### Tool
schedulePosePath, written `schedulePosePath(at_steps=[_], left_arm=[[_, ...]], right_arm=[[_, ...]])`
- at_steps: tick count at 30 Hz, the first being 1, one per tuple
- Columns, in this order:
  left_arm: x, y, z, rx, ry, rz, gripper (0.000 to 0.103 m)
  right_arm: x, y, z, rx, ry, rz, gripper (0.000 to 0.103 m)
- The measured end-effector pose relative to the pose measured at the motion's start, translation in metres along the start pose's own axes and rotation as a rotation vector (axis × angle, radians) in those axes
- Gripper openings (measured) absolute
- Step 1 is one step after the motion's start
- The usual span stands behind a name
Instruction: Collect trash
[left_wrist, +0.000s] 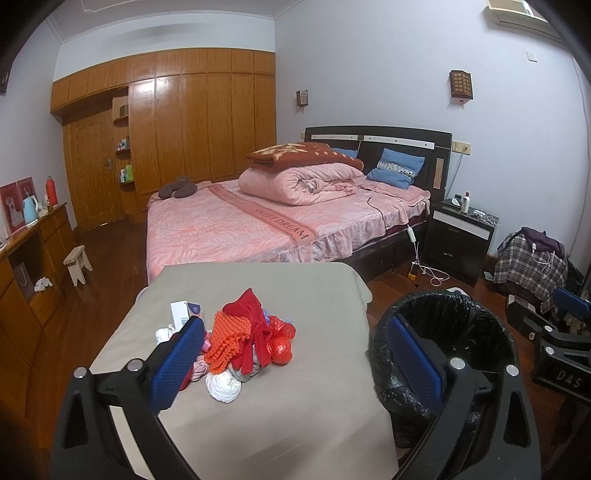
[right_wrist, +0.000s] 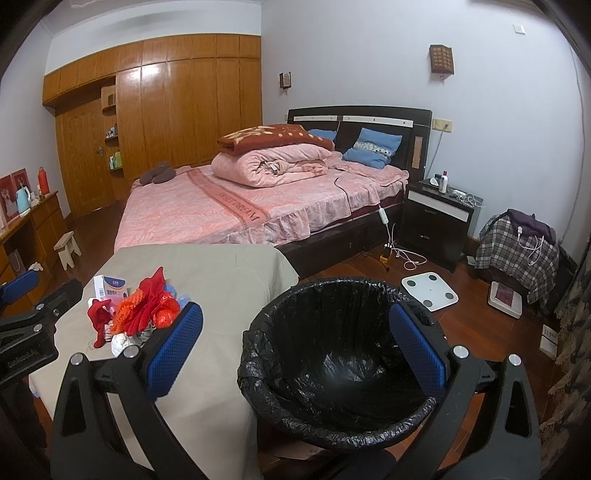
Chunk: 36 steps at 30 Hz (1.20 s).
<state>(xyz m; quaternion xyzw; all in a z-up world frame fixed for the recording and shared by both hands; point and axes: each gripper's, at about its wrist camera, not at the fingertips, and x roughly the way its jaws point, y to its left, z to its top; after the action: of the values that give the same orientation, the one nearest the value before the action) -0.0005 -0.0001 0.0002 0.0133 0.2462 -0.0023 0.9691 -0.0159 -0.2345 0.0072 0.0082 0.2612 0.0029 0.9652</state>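
Observation:
A pile of trash lies on a table under a beige cloth: red and orange knitted pieces, a red plastic bag, white crumpled wads and a small white box. The pile also shows in the right wrist view. A bin lined with a black bag stands right of the table and looks empty; it also shows in the left wrist view. My left gripper is open and empty, above the table just before the pile. My right gripper is open and empty, over the bin's near left rim.
A bed with pink covers stands behind the table. A dark nightstand, cables and a white scale are on the wooden floor right of it. A wooden dresser and a small stool are at left.

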Motion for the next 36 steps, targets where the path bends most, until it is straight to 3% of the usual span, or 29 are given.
schedulePosePath(at_steps=[36], left_arm=[[0.0003, 0.0004, 0.0000, -0.003, 0.003, -0.002, 0.097]], right_arm=[[0.0035, 0.0022, -0.0066, 0.005, 0.008, -0.003, 0.098]])
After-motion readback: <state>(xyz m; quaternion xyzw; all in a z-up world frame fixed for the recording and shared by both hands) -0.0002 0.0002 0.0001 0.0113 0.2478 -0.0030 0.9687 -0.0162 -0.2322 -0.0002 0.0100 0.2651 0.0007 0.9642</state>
